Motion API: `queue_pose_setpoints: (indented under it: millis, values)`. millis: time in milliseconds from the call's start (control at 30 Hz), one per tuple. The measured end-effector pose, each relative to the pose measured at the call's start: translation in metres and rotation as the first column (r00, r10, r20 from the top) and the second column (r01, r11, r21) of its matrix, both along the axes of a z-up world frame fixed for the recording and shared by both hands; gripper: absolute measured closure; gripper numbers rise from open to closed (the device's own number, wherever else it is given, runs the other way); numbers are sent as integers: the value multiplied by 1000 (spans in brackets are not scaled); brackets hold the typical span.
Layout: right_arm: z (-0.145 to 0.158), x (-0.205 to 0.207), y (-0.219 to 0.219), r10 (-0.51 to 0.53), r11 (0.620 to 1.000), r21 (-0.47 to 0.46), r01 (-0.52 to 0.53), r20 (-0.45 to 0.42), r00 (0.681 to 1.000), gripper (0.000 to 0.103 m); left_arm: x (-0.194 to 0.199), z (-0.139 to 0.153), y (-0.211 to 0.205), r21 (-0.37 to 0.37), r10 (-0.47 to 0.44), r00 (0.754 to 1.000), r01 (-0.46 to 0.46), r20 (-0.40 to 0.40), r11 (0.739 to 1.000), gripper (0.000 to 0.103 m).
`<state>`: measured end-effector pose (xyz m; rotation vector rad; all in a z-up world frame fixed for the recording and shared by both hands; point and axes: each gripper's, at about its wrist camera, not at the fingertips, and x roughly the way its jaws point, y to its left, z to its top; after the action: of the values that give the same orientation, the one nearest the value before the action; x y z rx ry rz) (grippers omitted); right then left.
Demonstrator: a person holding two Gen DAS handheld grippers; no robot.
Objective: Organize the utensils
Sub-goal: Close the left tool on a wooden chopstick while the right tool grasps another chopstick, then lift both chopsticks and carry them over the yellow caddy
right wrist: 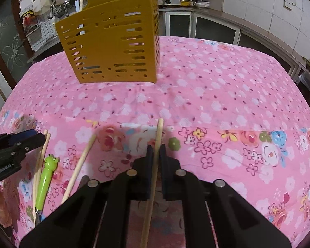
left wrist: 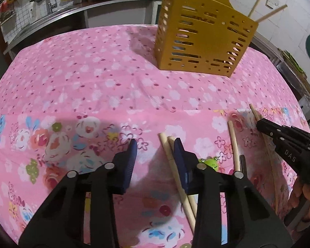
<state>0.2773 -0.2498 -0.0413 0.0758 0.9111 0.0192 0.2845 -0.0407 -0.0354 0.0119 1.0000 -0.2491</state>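
**Listener:** What does each camera show, and where are the utensils?

**Operator:** A counter (right wrist: 217,95) draped in pink floral cloth. At its far side stands a slotted yellow utensil holder (right wrist: 111,41) with two chopsticks already upright in it. My right hand-held gripper (right wrist: 156,146) is clamped on a single wooden chopstick (right wrist: 158,136). Its long axis runs almost straight along the fingers, the tip reaching past them toward the holder.

**Listener:** And the left side?

**Operator:** My left hand-held gripper (left wrist: 156,144) has its jaws partly apart, gripping nothing I can see. A pair of chopsticks (left wrist: 171,161) lies on the cloth, crossing under the right-hand finger (left wrist: 180,155) rather than squarely in the gap. Their long axis runs from near me toward the holder, leaning slightly left.

**Listener:** Anything else loose?

**Operator:** Another chopstick (left wrist: 234,144) lies just right of that pair, and beside it a green frog-topped utensil (right wrist: 46,177) (its working end is hidden from me). Both hand-held grippers point steeply down at the cloth. I judge the right hand's load goes next: the holder lies ahead and slightly left, well apart from it.
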Motion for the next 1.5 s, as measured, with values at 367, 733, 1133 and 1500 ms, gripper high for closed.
queue_pose_setpoints:
  millis: [367,733,1133,1500]
  values:
    - [1,8,-3,4,1000,17,-3,-46,999,96,10,2,-7,-32,-39,995,36,-89,999,96]
    - [2,25,-9,-6,998,64,11,-79,997,96,18,-1,-20,-28,-61,995,59,-83,998,97]
    - [32,2,-24,-25,993,114,22,29,999,97,5,40,6,-73,-31,999,33,35,997,99]
    - [78,-19,-30,-35,988,152,5,197,980,97,-12,96,22,-155,-19,977,54,213,986,99]
